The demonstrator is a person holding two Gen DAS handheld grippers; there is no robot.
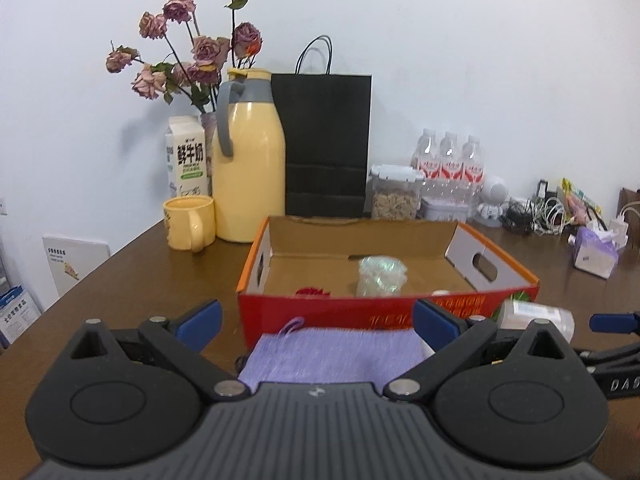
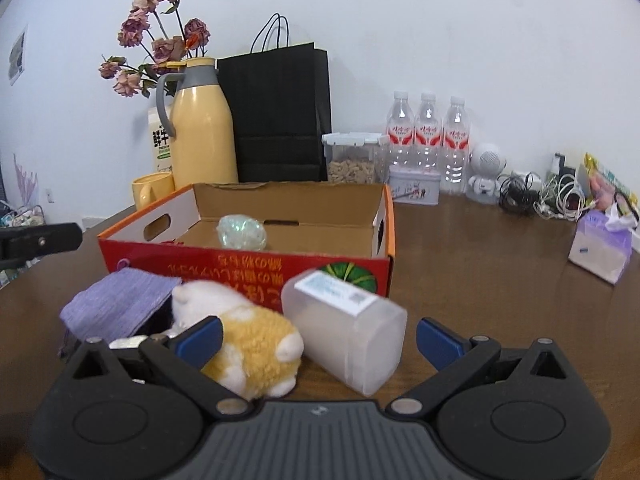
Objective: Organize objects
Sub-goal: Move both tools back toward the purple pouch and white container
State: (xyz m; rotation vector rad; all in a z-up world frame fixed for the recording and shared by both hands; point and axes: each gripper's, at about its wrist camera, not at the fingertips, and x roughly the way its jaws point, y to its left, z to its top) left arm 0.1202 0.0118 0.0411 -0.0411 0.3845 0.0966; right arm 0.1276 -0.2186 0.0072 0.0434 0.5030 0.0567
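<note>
Left wrist view: my left gripper (image 1: 316,322) stood wide and empty, the purple cloth pouch (image 1: 336,354) lying flat dead ahead against the red cardboard box (image 1: 360,310); the milk carton (image 1: 187,160) read 鲜牛奶.

Right wrist view: my right gripper (image 2: 318,340) gaped wide, empty, the frosted plastic container (image 2: 344,330) lying tilted between its fingers, long axis running away leftward, plush toy (image 2: 240,332) just beside; its label was unreadable.

Three water bottles (image 2: 427,136) stand at one o'clock. One cardboard box (image 2: 256,268) at twelve holds one iridescent ball (image 2: 242,232). One purple cloth (image 2: 120,304), one plush toy (image 2: 244,340) and one frosted container (image 2: 348,332) lie before it.
</note>
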